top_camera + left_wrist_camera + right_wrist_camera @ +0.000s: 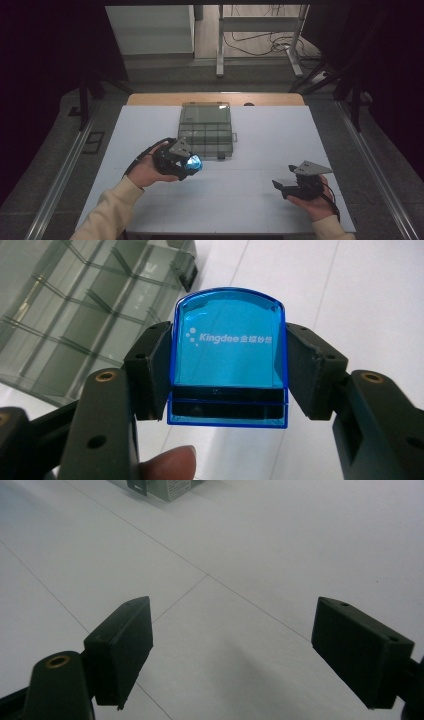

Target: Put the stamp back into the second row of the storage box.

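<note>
Blue translucent stamp (229, 357) sits clamped in the left hand-held gripper (192, 164) above the tabletop (260, 150), rounded end pointing away toward the clear organiser box (206, 129); the right hand-held gripper (232, 650) gapes wide, empty.

Translucent blue case (229, 357) with white "Kingdee" lettering, black bands near base. Grey-tinted clear organiser (206, 129), black latches. Black jaws on both grippers, brass-coloured screws. White table (280, 145), thin grey seams. Cream sleeves.

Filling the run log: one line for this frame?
left gripper: shut on blue stamp | right gripper: open, empty | organizer box: lid open
</note>
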